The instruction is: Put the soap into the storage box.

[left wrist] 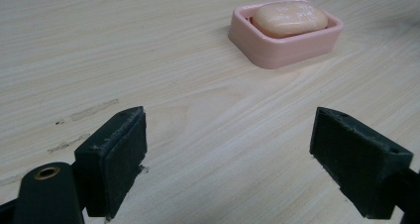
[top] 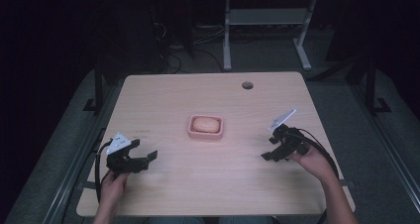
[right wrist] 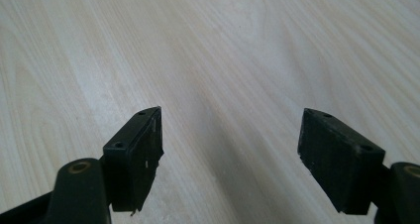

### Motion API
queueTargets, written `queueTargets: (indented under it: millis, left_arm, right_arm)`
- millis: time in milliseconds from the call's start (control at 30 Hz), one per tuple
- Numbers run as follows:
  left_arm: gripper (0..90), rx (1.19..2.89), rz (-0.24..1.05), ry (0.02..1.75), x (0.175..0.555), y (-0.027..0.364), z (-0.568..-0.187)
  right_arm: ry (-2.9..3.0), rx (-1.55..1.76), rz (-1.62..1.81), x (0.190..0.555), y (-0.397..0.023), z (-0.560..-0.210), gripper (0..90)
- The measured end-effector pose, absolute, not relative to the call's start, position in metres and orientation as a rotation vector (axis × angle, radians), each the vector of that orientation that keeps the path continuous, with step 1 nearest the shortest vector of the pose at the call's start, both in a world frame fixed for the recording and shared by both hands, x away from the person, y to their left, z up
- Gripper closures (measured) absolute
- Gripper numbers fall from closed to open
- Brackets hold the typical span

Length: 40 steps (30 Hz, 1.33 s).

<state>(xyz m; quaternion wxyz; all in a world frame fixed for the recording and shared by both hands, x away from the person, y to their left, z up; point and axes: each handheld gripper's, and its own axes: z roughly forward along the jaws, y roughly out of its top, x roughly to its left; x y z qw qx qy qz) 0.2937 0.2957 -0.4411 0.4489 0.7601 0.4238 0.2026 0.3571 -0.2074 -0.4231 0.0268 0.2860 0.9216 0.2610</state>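
Both hand-held tools, left gripper (top: 144, 157) and right gripper (top: 269, 147), hover released near the table's (top: 163, 92) near corners, flanking a pink soap dish (top: 206, 133) holding soap (top: 206, 124) mid-table

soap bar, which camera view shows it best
The left gripper view: the soap bar sits close and sharp in its pink dish, faint surface marks visible. The high view shows it small, mid-table. The right gripper view looks onto bare tabletop.

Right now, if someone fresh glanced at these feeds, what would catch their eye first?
The pink soap dish at the middle of the pale wooden table, with a peach bar of soap lying in it. Next, the two black grippers flanking it: the left gripper near the front left edge, the right gripper toward the right side, both with jaws wide open and holding nothing.
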Motion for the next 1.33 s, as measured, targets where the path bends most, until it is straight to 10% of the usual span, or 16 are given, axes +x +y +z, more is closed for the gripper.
queueTargets:
  millis: [1333]
  left_arm:
    - [14.3, 1.886, 0.486, 1.035, 0.295, 0.289, -0.443]
  right_arm:
    - [2.728, 0.970, 0.908, 0.288, -0.240, -0.447, 25.0]
